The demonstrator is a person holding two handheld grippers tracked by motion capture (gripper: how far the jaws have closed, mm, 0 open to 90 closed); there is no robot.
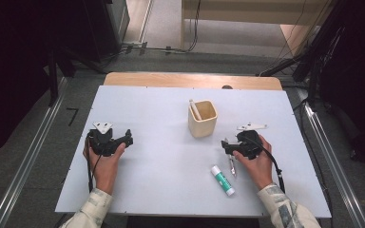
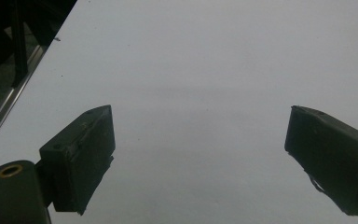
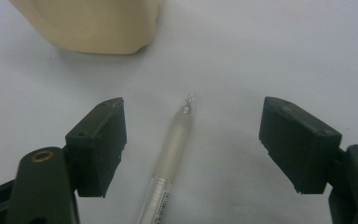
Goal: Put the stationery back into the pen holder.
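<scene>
Loosely, pen (image 3: 170,154) lies between right gripper (image 3: 193,140) jaws (untouched).

Light falls evenly from above on the pale table (image 1: 161,166), which stands bright against dark, murky surroundings — shadows are soft and faint. The gripper views are dim and greyish, slightly grainy — the beige cup (image 3: 88,23) close up looks blurred.

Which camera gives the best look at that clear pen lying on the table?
The right gripper view: the pen lies close up between the open jaws, tip toward the cream cup. The high view shows it small, beside the right gripper.
</scene>
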